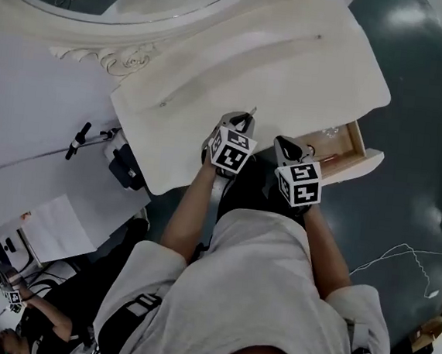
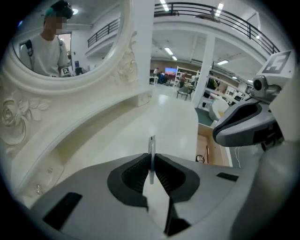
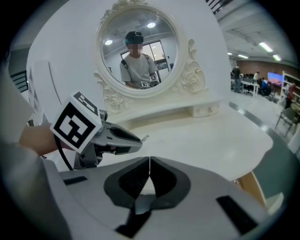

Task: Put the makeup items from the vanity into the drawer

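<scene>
Pinched in the left tongs (image 2: 151, 160), the skinny makeup stick (image 2: 151, 144) hangs over the front edge of the counter (image 1: 255, 67), beside the open drawer (image 1: 360, 164). Grip's tiny, so any tilt could slip it onto the floor (image 1: 424, 91) short of the drawer; right tongs (image 3: 149, 161) are shut, empty.
</scene>
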Demonstrator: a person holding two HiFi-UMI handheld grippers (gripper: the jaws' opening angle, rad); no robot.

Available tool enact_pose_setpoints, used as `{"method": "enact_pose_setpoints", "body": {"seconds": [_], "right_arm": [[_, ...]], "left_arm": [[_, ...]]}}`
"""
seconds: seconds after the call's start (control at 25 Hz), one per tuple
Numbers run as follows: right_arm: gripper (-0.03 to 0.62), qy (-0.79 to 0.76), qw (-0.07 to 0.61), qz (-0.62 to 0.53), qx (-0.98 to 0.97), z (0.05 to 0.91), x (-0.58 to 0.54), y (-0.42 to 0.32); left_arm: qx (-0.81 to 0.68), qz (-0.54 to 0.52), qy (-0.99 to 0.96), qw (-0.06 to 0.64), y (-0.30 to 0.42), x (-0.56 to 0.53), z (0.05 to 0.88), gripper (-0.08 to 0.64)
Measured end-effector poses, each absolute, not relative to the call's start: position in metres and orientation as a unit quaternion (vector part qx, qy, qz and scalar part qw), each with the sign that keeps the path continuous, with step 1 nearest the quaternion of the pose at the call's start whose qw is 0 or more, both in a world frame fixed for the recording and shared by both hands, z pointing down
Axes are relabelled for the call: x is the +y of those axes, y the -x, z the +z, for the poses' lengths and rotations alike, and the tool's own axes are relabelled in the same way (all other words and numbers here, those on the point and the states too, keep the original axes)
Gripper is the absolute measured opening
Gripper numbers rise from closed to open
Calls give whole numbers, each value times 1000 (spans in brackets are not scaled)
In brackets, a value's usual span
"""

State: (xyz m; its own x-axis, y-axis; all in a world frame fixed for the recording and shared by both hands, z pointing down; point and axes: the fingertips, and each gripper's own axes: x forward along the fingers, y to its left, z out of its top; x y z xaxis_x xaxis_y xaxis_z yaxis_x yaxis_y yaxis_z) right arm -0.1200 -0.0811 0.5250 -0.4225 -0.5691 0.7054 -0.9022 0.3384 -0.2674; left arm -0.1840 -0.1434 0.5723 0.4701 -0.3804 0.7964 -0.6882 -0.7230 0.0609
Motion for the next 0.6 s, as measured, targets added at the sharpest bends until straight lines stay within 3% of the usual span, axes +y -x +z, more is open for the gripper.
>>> {"method": "enact_pose_setpoints", "body": {"seconds": [0.6], "right_arm": [[15, -440, 250, 314, -803, 526, -67, 71]], "left_arm": [[-358, 376, -824, 227, 119, -88, 568, 49]]}}
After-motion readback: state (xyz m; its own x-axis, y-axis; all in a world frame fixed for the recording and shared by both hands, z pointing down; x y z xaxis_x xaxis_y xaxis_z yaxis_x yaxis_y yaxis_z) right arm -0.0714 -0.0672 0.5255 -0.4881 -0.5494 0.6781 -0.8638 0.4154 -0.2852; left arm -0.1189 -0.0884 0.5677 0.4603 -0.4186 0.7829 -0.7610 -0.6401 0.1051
